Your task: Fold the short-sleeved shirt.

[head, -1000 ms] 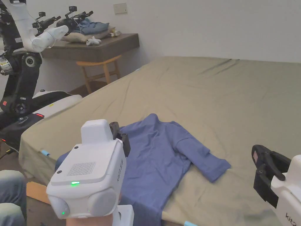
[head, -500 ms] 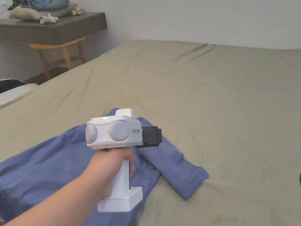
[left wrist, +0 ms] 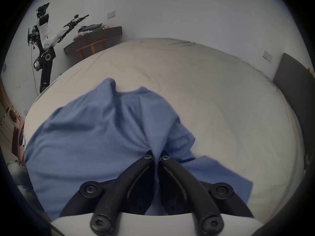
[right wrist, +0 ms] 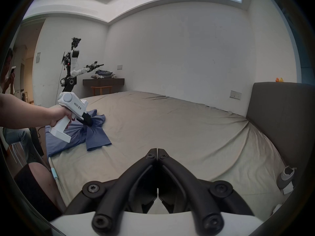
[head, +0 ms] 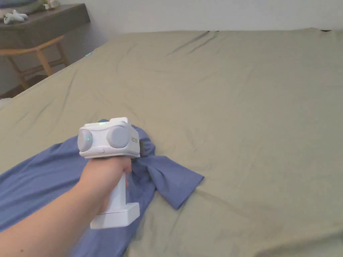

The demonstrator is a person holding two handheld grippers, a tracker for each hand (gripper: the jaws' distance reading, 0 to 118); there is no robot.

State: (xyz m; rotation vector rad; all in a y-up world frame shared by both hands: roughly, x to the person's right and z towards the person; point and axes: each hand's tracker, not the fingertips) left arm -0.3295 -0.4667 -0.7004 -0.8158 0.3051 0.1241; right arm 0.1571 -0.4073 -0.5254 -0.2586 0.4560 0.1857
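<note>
A blue short-sleeved shirt [head: 40, 180] lies on the olive bed sheet [head: 234, 100] near the bed's left corner, its body hanging toward the edge. My left gripper [left wrist: 156, 156] is shut on a bunched fold of the shirt [left wrist: 102, 134] near the shoulder, and cloth rises between its jaws. In the head view the left gripper [head: 142, 150] is held by a hand, with one sleeve [head: 177, 182] spread just right of it. My right gripper [right wrist: 157, 152] hovers over bare sheet with its jaws together and nothing between them; from there the left gripper [right wrist: 88, 123] is seen pinching the shirt [right wrist: 95, 139].
A grey headboard [right wrist: 281, 120] bounds the bed on the right. A dark shelf [head: 43, 23] with a wooden stool [head: 37, 63] stands at the far left wall. A robot on a stand [right wrist: 71, 74] is by the wall. A person sits at the left [right wrist: 18, 137].
The left gripper has gone down onto the shirt and shut on a fold by the shoulder, bunching the cloth. The head camera has swung right and down. The right gripper has left the head view.
</note>
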